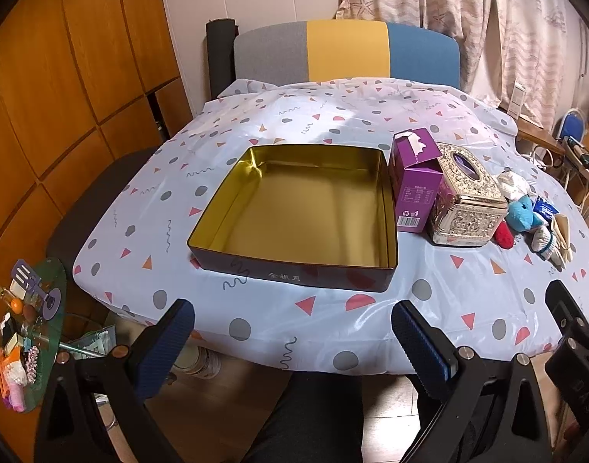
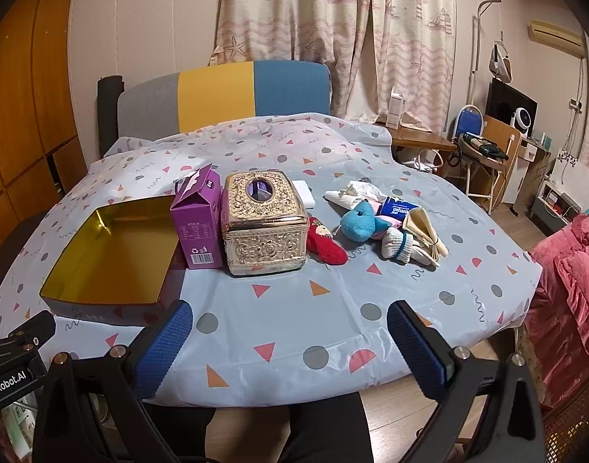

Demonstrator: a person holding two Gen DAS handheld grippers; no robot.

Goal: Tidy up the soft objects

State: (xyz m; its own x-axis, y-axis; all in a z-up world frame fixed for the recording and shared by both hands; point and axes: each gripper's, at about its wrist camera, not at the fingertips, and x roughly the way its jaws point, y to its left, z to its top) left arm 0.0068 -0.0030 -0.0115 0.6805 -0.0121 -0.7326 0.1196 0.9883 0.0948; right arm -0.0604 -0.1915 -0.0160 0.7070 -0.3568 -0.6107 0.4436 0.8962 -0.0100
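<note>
With nothing yet sorted, both grippers, left (image 1: pixel 292 341) and right (image 2: pixel 290 341), hung spread and empty; the toys (image 2: pixel 358 225) ahead of the right probably awaited transfer to the tin (image 1: pixel 294 208).

left gripper (image 1: pixel 292 341): black frame, blue ribbed fingers (image 1: pixel 163 347) | right gripper (image 2: pixel 288 341): same, brass screws

"tempo" on blue tissue pack (image 2: pixel 399 208)
</note>
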